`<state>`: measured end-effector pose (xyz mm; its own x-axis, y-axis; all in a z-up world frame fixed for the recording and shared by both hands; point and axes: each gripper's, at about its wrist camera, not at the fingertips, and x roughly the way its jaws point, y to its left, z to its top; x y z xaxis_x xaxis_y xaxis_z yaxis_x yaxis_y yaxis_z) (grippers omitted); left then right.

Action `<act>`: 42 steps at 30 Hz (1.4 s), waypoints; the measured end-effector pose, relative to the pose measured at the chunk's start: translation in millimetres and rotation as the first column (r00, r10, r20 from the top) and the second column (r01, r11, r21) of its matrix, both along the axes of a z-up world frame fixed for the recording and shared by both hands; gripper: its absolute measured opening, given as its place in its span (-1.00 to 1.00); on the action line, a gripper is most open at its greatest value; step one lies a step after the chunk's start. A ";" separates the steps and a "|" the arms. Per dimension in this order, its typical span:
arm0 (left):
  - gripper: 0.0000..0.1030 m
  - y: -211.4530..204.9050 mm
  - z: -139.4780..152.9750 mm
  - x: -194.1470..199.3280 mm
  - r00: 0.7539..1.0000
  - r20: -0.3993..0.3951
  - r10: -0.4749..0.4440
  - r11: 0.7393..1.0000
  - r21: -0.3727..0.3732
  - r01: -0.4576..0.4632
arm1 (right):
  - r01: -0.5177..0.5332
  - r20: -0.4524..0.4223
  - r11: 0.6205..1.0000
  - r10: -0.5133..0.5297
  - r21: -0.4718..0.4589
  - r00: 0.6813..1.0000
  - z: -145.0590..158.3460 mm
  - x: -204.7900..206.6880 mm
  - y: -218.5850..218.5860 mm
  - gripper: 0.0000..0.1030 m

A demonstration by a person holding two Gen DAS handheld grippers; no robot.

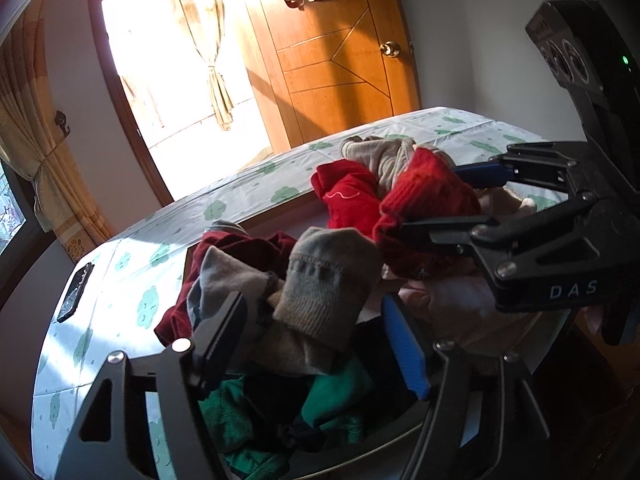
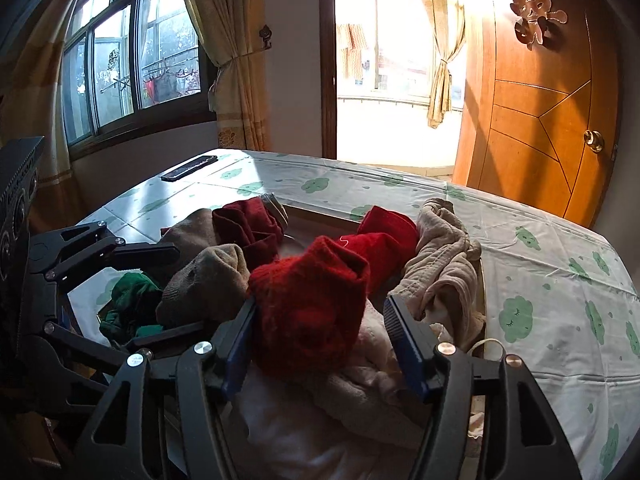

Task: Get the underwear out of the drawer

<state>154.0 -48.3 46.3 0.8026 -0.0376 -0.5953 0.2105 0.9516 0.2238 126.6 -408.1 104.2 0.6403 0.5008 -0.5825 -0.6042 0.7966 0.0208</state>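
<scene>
text: "DAS" | on: right hand-held gripper (image 1: 452, 200) body (white letters) | other text: none

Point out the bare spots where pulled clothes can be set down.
The patterned cloth lies bare right of the drawer, toward the wooden door. A second free strip runs between the drawer's far edge and the phone. The drawer is crowded with socks and garments, both grippers over it.

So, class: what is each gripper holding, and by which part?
Nothing is held. The left gripper straddles a grey-brown sock, the right gripper a red sock; jaws open.
</scene>
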 end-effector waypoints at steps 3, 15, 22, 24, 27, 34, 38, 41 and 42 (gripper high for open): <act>0.45 1.8 2.4 -7.1 1.000 0.010 -0.001 1.000 -0.012 0.001 | 0.003 0.007 1.000 -0.003 0.014 1.000 -2.7 -4.4 -3.8 0.27; 0.73 15.1 6.8 -59.2 0.999 0.045 0.002 0.995 -0.100 0.003 | 0.012 0.023 0.995 -0.014 0.101 1.000 9.8 -46.9 -28.7 0.41; 0.83 23.2 12.7 -94.9 0.996 0.092 0.017 0.985 -0.173 -0.001 | 0.016 0.058 0.990 -0.024 0.137 0.998 13.9 -92.1 -46.5 0.49; 0.84 25.5 12.2 -101.4 0.995 0.097 0.027 0.982 -0.188 -0.008 | 0.010 0.068 0.989 -0.020 0.145 0.998 13.5 -104.1 -48.7 0.49; 0.85 27.5 10.6 -109.2 0.993 0.106 0.042 0.980 -0.199 -0.020 | 0.010 0.093 0.989 -0.024 0.148 0.995 12.3 -120.9 -51.8 0.50; 0.85 28.8 8.7 -122.2 0.990 0.127 0.066 0.975 -0.218 -0.037 | 0.018 0.117 0.985 -0.038 0.170 0.992 5.2 -141.1 -54.1 0.52; 0.87 28.5 10.5 -127.7 0.987 0.142 0.075 0.973 -0.229 -0.040 | 0.022 0.114 0.982 -0.045 0.189 0.992 1.7 -144.3 -54.7 0.52; 0.89 27.9 11.5 -130.3 0.985 0.155 0.081 0.972 -0.230 -0.044 | 0.016 0.114 0.981 -0.039 0.193 0.993 1.5 -145.2 -53.5 0.52; 0.89 27.6 11.8 -131.0 0.984 0.158 0.084 0.972 -0.229 -0.046 | 0.015 0.116 0.981 -0.038 0.191 0.993 1.5 -146.3 -53.1 0.52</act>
